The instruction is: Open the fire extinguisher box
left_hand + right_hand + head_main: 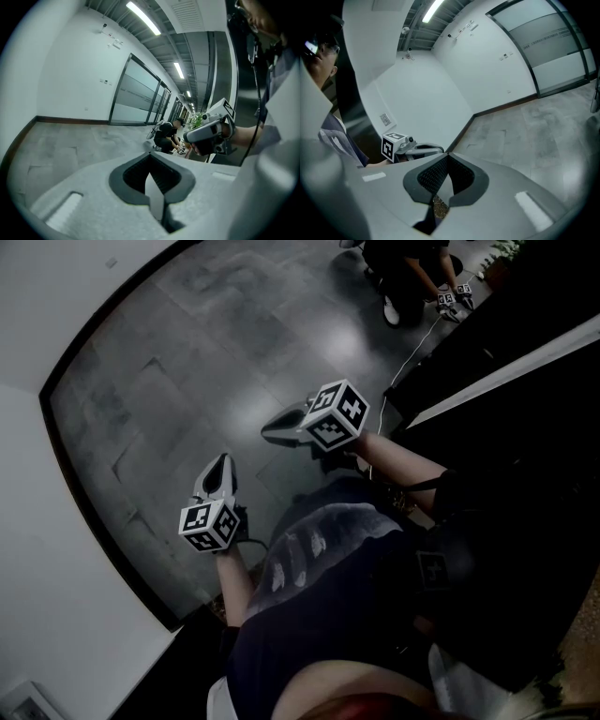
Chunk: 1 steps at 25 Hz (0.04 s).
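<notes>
Plenty of open grey floor [187,362] ahead and left. Closed off further left by white wall [33,540]. Blocked on right by dark panel [525,343], close beside right gripper [272,430]. Obstructed far ahead by crouching person [405,277] and white cable [412,351]. Free gap over to left gripper [223,460].

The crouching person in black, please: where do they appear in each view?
Head view: the crouching person is at the top right, on the grey floor.
Left gripper view: the crouching person is near the centre, left of the right gripper.
Right gripper view: not in it.
Shared landmark: the grey floor.
</notes>
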Tool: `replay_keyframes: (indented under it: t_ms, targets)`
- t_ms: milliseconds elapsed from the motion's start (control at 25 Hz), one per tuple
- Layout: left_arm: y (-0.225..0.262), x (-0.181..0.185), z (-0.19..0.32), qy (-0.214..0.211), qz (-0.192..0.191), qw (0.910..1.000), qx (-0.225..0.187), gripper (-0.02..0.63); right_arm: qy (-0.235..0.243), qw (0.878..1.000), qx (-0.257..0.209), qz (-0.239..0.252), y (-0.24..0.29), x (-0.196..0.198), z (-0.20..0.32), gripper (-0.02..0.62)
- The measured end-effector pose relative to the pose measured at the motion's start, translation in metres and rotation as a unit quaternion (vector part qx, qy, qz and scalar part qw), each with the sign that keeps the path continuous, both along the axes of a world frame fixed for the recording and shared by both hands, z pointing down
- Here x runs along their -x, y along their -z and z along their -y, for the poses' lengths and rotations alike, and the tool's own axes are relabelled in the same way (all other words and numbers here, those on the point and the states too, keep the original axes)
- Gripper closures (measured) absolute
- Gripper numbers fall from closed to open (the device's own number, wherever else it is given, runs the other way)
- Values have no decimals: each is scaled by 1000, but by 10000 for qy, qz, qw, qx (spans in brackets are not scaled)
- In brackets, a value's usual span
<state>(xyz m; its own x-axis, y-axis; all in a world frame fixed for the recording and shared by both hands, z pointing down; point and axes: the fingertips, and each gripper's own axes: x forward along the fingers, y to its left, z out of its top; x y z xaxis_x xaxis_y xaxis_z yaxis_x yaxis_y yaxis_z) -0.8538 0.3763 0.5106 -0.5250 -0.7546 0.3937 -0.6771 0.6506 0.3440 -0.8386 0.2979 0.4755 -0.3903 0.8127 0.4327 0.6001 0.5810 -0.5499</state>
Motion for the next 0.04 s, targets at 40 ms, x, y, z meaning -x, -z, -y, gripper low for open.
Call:
replay_keyframes:
  t_ms: [40]
  targets:
    - [1,0,1,-5,1,10000,-2,606,1,10000,7,8,1,0,0,594]
